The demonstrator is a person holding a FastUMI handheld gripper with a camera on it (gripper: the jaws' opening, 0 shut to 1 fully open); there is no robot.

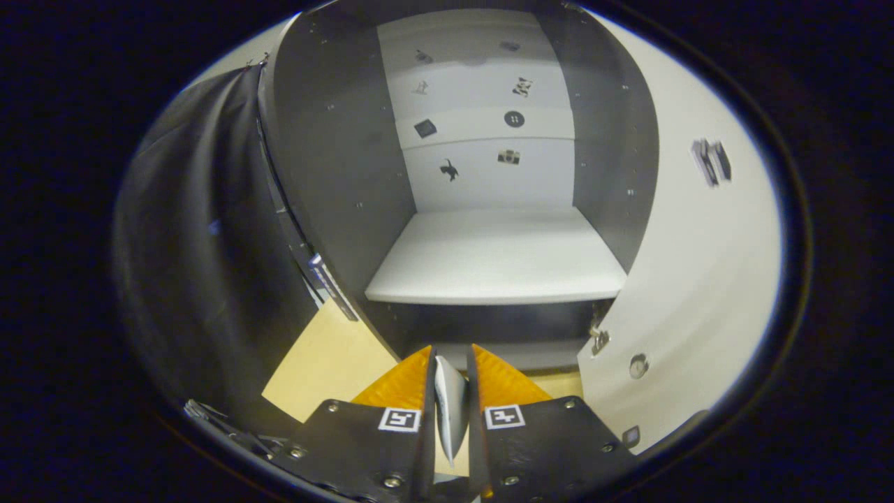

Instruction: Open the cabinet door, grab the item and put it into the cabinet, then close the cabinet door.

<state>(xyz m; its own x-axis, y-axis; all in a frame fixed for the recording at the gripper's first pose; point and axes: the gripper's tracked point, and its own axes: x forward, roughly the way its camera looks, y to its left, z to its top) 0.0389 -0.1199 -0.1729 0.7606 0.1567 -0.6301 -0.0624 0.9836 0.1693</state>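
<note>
Between our two fingers, right at the near end of the scene, sits the item (449, 402): a thin, pale, flat thing seen edge-on, standing upright in the narrow gap. The gripper (450, 360) is drawn nearly closed, with both fingers pressed against the item's two faces, so we have it clamped. What the item is exactly we cannot tell from this angle.

Just under and beyond the fingertips we see a light wooden tabletop (325, 367), bare where it shows to the left of the fingers.

Ahead of us stands the cabinet (335, 175), wide open. Its inner side walls are dark grey, and a dark strip runs across the front below the shelf. The white shelf (496, 262) lies a little beyond and above the fingertips, and nothing rests on it. The item is therefore short of the shelf, outside the cabinet, held low in front of its opening.

To the right, the cabinet door (698, 279) is swung fully outward, its pale face turned toward us, with a small round fitting near its lower edge and a hinge (599, 340) at its inner corner.

Farthest off, the white back panel (489, 140) carries several small dark stickers in two columns.
</note>
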